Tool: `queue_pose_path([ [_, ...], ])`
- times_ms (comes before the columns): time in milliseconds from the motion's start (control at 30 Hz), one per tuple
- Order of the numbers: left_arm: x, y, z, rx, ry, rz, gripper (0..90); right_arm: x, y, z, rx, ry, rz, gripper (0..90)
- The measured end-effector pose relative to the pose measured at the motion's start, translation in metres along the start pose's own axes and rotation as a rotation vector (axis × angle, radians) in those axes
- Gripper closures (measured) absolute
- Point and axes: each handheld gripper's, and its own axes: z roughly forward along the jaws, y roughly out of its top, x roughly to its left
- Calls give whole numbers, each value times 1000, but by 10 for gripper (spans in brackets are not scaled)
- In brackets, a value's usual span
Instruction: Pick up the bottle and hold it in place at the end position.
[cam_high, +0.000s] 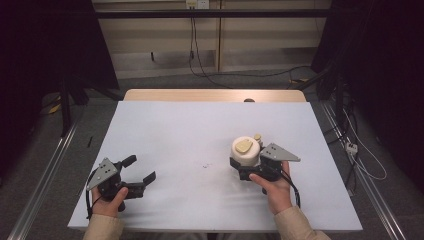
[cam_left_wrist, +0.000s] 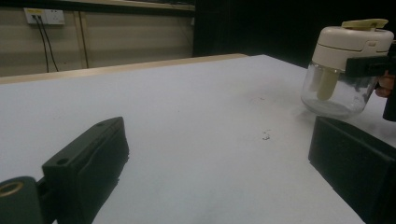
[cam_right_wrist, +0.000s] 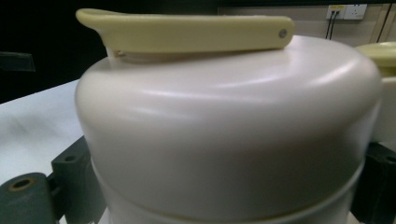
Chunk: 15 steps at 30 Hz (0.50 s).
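My right claw (cam_high: 244, 167) is clamped around the jar (cam_high: 246, 151), which stands on the white table (cam_high: 175, 130), right of centre. Up close, the cream lid (cam_right_wrist: 224, 135) hides most of both jaws, and the jar's base is cut off. It has a clear glass body (cam_left_wrist: 332, 91) and a pale yellow lever (cam_right_wrist: 187, 31) on top. My left claw (cam_high: 142, 170) gapes wide, holding nothing

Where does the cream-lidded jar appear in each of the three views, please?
High view: the jar stands right of centre on the white table, between the right gripper jaws.
Left gripper view: the jar sits at the upper right edge, glass body visible.
Right gripper view: its cream lid is close up.
Shared landmark: the yellow lever on the lid.
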Motion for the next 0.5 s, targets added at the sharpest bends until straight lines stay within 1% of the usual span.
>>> queue_pose_path([
  [167, 0, 0, 0, 0, -4, 1, 42, 0, 1, 5, -3, -2, -6, 69],
  [300, 0, 0, 0, -2, -3, -3, 42, 0, 2, 9, -9, -3, -2, 69],
  [500, -1, 0, 1, 2, -6, 6, 42, -1, 4, 14, -11, -6, 7, 69],
])
